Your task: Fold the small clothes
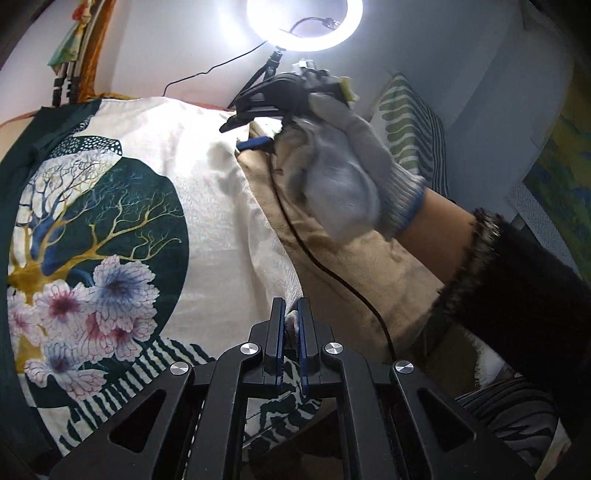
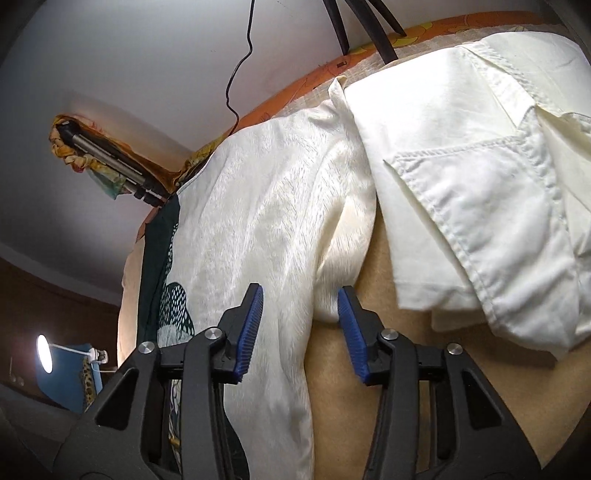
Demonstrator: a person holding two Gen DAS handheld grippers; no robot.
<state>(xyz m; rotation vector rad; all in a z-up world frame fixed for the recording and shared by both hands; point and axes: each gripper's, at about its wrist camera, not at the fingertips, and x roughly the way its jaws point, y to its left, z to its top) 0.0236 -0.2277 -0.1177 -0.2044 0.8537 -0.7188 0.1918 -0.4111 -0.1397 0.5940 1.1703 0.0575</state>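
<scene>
A cream garment [image 1: 207, 206] printed with a dark green disc, gold branches and pink flowers lies spread over a tan surface [image 1: 369, 273]. My left gripper [image 1: 291, 332] is shut on the garment's near edge. The right gripper [image 1: 251, 134] shows at the far side, held by a gloved hand [image 1: 343, 184], at the garment's far edge. In the right wrist view my right gripper [image 2: 300, 314] is open with its jaws on either side of a fold of the cream garment [image 2: 273, 206]. A second folded cream piece with stitched hems [image 2: 480, 184] lies to the right.
A lit ring light [image 1: 304, 22] on a tripod stands at the far edge, its black cable [image 1: 332, 273] running across the tan surface. A striped cushion [image 1: 410, 122] leans at the right. An orange patterned cloth [image 2: 369, 48] borders the far edge.
</scene>
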